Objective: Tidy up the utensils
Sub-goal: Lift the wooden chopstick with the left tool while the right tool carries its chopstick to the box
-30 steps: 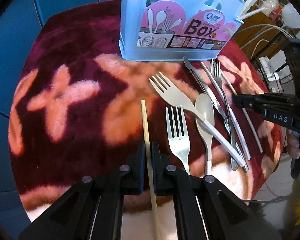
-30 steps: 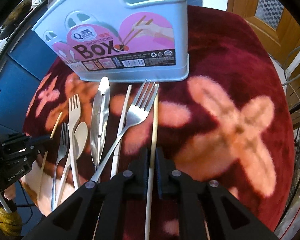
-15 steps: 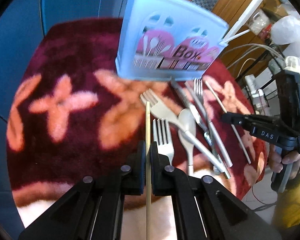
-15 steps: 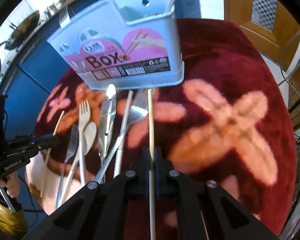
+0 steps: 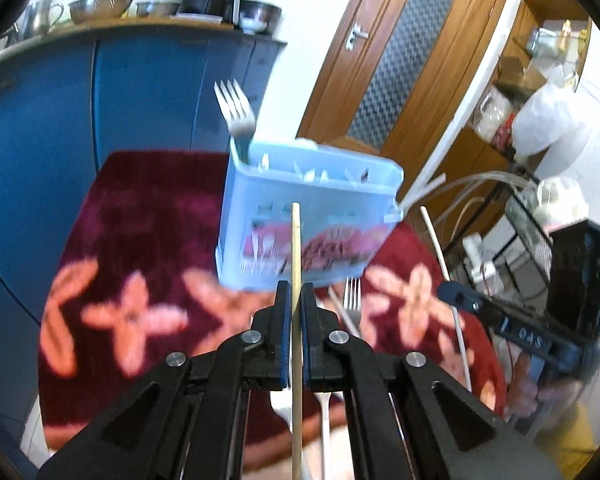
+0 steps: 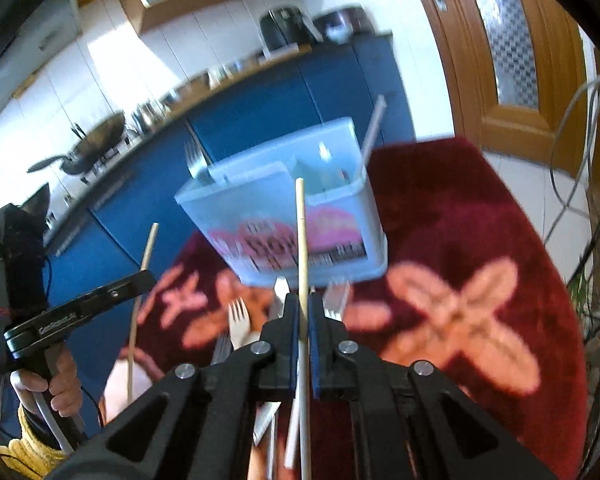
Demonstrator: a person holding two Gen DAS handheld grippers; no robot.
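My left gripper (image 5: pixel 295 294) is shut on a wooden chopstick (image 5: pixel 295 240), held in the air and pointing at the light blue utensil box (image 5: pixel 332 204). My right gripper (image 6: pixel 303 305) is shut on a second chopstick (image 6: pixel 301 232), raised the same way before the box (image 6: pixel 332 168). A fork (image 5: pixel 234 108) stands in the box's left compartment. Each view shows the other gripper from the side: the right gripper (image 5: pixel 446 290) and the left gripper (image 6: pixel 146 278). A pale fork (image 6: pixel 238 316), a knife (image 6: pixel 280 290) and a metal fork (image 6: pixel 336 300) lie on the dark red flowered cloth (image 6: pixel 480 220).
Blue cabinets (image 5: pixel 140 92) stand behind the table, with bowls and an appliance on the counter. A wooden door (image 5: pixel 400 52) is at the back right. Cables and a wire rack (image 5: pixel 520 220) crowd the table's right side. A person's hand (image 6: pixel 60 388) holds the left gripper's handle.
Both grippers have risen off the cloth with their chopsticks and tilted upward. The box's open top and the room behind have come into view.
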